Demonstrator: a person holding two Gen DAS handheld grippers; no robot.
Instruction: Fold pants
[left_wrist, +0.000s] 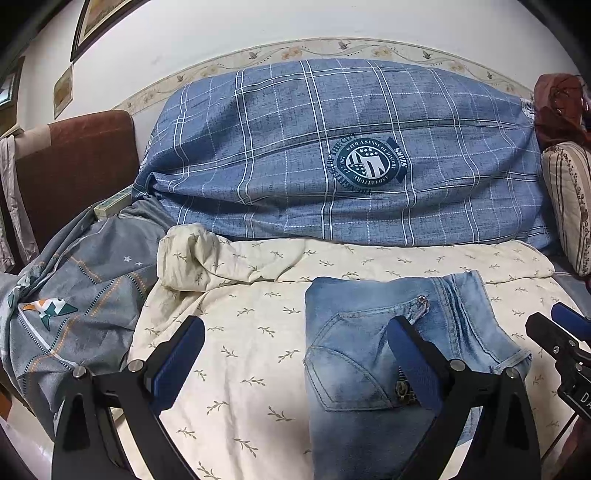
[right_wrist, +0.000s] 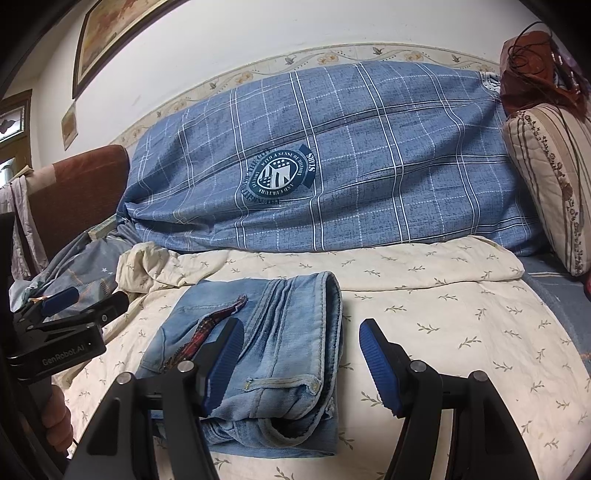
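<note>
Light blue jeans lie folded into a compact bundle on the cream leaf-print bedspread. A back pocket faces up in the left wrist view. In the right wrist view the jeans show stacked layers and a hem at the near end. My left gripper is open and empty, its right finger over the jeans' pocket area. My right gripper is open and empty, straddling the bundle's right edge. Each gripper shows at the edge of the other view: the right one, the left one.
A large blue plaid pillow lies along the wall behind. A grey patterned quilt is bunched at the left by a brown headboard. A striped cushion stands at the right. The bedspread extends right of the jeans.
</note>
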